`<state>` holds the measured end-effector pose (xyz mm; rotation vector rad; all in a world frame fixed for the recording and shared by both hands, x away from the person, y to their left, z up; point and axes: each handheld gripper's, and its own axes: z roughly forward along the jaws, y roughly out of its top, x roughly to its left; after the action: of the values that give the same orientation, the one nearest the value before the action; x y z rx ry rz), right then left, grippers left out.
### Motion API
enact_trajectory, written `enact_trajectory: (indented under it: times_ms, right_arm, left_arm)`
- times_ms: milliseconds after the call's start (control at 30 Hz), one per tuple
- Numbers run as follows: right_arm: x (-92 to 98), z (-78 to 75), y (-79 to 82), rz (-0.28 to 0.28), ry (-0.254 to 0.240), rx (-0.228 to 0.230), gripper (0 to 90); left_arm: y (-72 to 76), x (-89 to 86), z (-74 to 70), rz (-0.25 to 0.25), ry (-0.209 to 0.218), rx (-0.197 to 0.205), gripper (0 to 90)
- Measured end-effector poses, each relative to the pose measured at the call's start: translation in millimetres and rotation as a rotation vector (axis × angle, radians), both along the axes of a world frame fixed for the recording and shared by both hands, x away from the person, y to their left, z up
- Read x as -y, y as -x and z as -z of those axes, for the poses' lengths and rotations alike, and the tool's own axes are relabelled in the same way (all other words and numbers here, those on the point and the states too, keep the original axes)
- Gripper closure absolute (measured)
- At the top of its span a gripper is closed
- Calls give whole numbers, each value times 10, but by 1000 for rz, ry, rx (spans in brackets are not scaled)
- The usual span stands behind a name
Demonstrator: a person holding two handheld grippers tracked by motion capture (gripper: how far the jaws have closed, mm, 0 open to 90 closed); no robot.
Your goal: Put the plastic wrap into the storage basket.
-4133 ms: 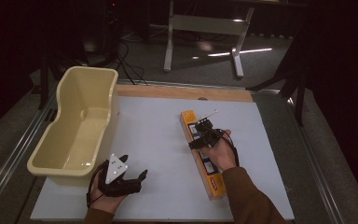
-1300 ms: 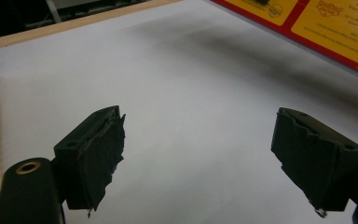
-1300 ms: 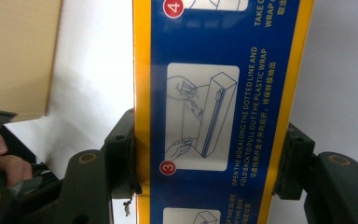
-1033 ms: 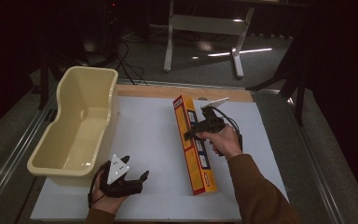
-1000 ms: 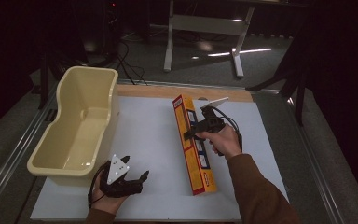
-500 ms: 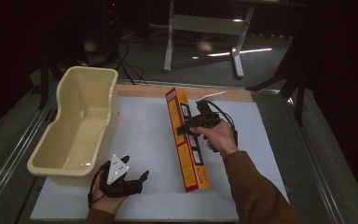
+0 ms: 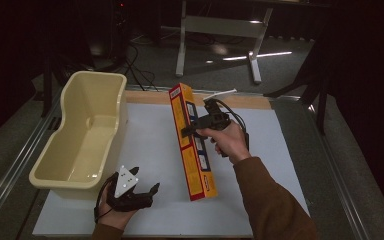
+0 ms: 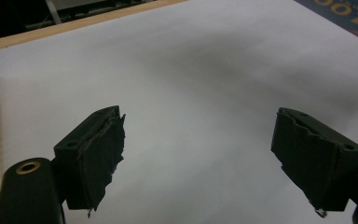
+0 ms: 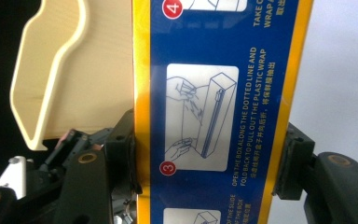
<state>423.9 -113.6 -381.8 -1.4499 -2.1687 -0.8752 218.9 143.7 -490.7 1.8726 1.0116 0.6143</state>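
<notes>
A long, narrow box [image 7: 193,145] of plastic wrap, yellow-edged with blue panels, is pinched across its width between the jaws of the right tongs [image 7: 192,129] and is held tilted above the white mat [image 7: 150,135]. On the panel between the jaws [image 9: 205,116], numbered drawings and "OPEN THE BOX ALONG THE DOTTED LINE AND FOLD BACK TO PULL OUT THE PLASTIC WRAP" can be read. The left tongs [image 7: 145,192] are spread wide, with nothing between them, beside a cream tub [image 7: 55,170].

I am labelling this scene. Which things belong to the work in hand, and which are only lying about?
In the work:
- plastic wrap box, clamped in the right claw
- cream tub, probably

Lying about:
- metal stand behind the table
- left claw, open
</notes>
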Motion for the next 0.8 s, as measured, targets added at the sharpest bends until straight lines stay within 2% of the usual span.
enact_trajectory:
  times_ms: [267, 467, 800]
  right_arm:
    - [-137, -109, -30, -11, -45, -11, 391]
    - [-280, -179, -78, -26, -20, -12, 391]
    - [-496, -350, -136, -43, -66, -10, 392]
  left_arm:
    - [5, 7, 2, 0, 3, 0, 169]
    - [7, -2, -1, -1, 9, 3, 169]
    - [5, -18, 5, -3, 12, 0, 169]
